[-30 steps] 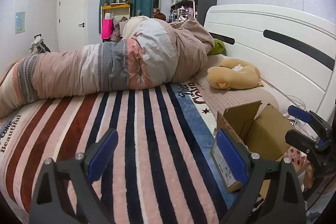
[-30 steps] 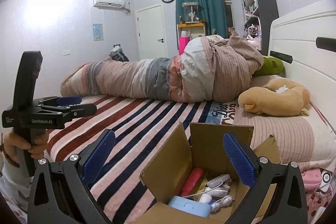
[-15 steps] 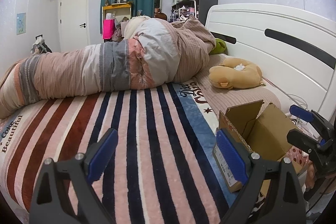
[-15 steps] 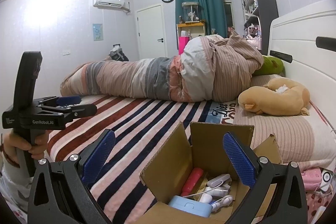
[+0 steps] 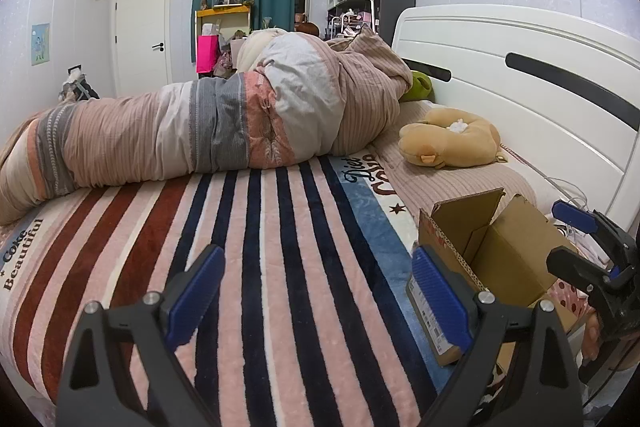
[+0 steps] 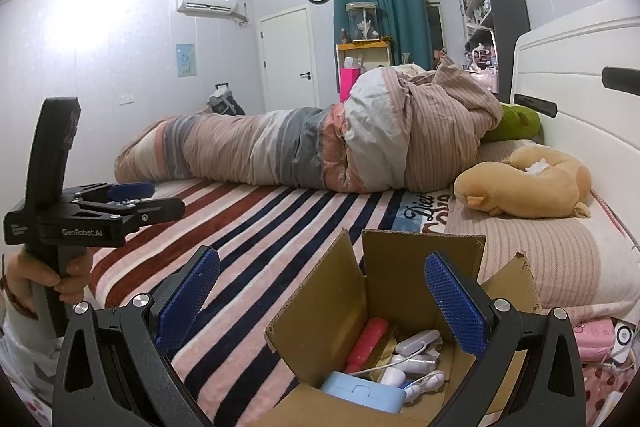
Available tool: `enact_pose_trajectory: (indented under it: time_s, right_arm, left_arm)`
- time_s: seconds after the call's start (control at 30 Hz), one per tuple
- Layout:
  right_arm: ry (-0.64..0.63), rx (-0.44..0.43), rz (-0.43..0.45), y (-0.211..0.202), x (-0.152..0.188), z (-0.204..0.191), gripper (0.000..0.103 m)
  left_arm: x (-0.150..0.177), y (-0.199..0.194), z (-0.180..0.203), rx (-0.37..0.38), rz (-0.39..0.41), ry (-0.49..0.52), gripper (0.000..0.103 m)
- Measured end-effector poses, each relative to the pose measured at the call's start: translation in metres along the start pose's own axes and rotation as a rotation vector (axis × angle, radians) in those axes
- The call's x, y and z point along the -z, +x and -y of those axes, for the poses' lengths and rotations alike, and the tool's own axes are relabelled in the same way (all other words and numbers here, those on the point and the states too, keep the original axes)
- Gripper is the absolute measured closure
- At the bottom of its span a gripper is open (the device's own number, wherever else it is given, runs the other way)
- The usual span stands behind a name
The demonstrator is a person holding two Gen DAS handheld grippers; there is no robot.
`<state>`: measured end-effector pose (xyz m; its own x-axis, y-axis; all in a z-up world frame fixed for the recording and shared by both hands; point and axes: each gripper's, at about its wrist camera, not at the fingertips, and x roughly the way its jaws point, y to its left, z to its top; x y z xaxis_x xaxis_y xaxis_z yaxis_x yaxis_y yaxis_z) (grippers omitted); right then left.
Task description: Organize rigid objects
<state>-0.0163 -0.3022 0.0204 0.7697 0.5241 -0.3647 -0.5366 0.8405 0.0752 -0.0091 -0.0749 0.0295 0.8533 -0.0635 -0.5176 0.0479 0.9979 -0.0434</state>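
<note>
Cardboard box (image 6: 400, 311) sits open on striped blanket (image 5: 280, 247) at near right of bed, flaps up. Inside: red tube (image 6: 368, 343), white charger with cable (image 6: 416, 341), light blue case (image 6: 362, 393) nearest, other small white items. Right gripper (image 6: 320, 303) spread wide, empty, hovering just above box opening, pads either side of it. Left gripper (image 5: 316, 291) wide open, holding nothing, over blanket; box just right of its right pad. Plush toy (image 5: 452, 137) far right by headboard.
</note>
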Motion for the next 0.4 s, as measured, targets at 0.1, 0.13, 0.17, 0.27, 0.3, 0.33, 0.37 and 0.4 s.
enact_pose_trajectory:
  time_s: [0.1, 0.13, 0.17, 0.27, 0.3, 0.33, 0.37, 0.4]
  right_arm:
    - [0.002, 0.001, -0.001, 0.0002, 0.0018, -0.0009, 0.000]
    - [0.001, 0.000, 0.000, 0.0000, 0.0015, 0.0003, 0.000]
    - [0.001, 0.000, 0.000, 0.0000, 0.0013, 0.0004, 0.000]
    - [0.001, 0.002, 0.000, 0.0001, 0.0020, -0.0019, 0.000]
    - [0.002, 0.001, 0.000, 0.0000, 0.0015, -0.0004, 0.000]
    - [0.003, 0.000, 0.000, -0.0001, 0.0012, 0.0006, 0.000]
    - [0.003, 0.000, 0.000, -0.0001, 0.0011, 0.0010, 0.000]
    - [0.003, 0.000, -0.001, 0.0000, 0.0014, 0.0001, 0.000]
  left_arm:
    - [0.0005, 0.0003, 0.0009, -0.002, 0.000, 0.001, 0.010]
    - [0.0005, 0.0002, 0.0010, -0.002, 0.000, -0.001, 0.010]
    - [0.0004, 0.0003, 0.0008, 0.000, -0.001, -0.001, 0.010]
    - [0.0013, 0.0013, 0.0002, 0.001, -0.002, 0.000, 0.010]
    - [0.0013, 0.0013, 0.0003, 0.001, -0.002, 0.000, 0.010]
    - [0.0013, 0.0013, 0.0005, 0.001, -0.002, 0.001, 0.010]
    - [0.0013, 0.0012, 0.0009, 0.000, -0.002, 0.001, 0.010]
    - [0.0013, 0.0013, 0.0011, 0.000, -0.003, 0.000, 0.010]
